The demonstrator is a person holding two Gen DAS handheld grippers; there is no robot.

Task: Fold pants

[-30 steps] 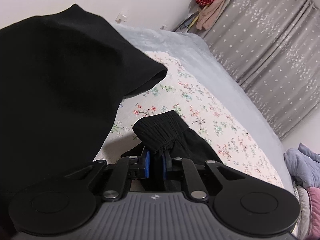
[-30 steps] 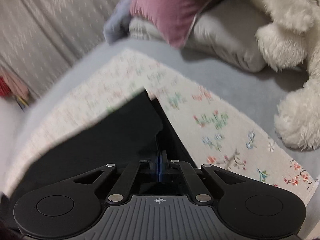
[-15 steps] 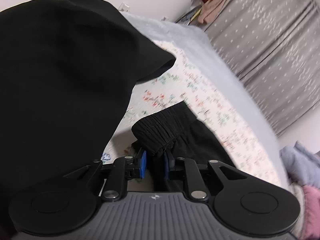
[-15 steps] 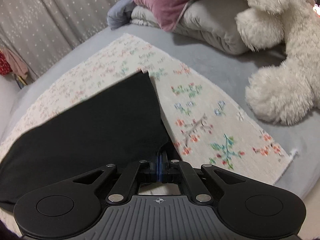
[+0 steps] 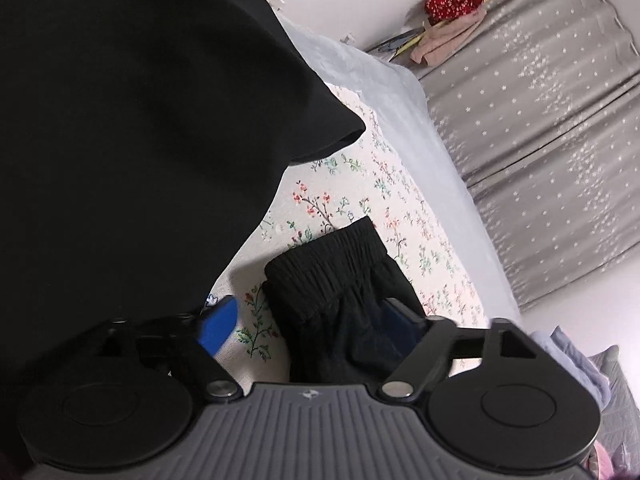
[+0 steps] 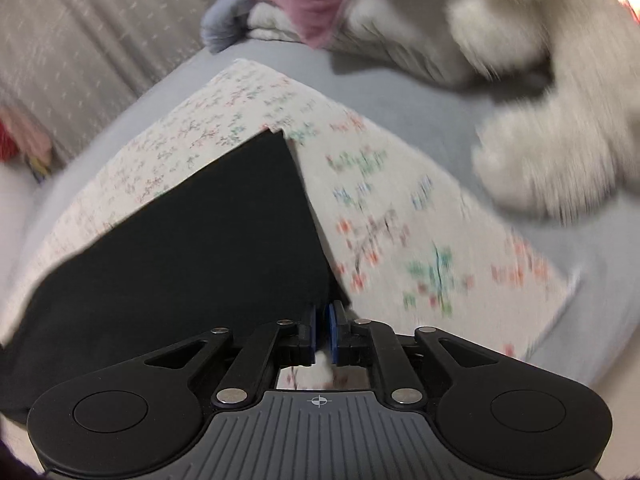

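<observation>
both tools letting go of the black pants on the bed

the pants (image 5: 340, 280) lay on the floral sheet (image 5: 320, 204) spread over the bed (image 5: 432, 152), elastic waistband end bunched up in front of the left tool (image 5: 308, 320). that tool's jaws had just been opening and stood wide, the waistband between them but the blue pads off it. the right tool (image 6: 325, 334) had just begun to part its jaws, a narrow gap showing, the hem corner of the pants (image 6: 180, 248) at its tips and apparently no longer pinched. this read as the release at the end of a fold. next would call for pulling both tools clear without dragging cloth, then taking new corners. a dark sleeve (image 5: 140, 120) filled the left view. no brand, label or readable writing showed.
</observation>
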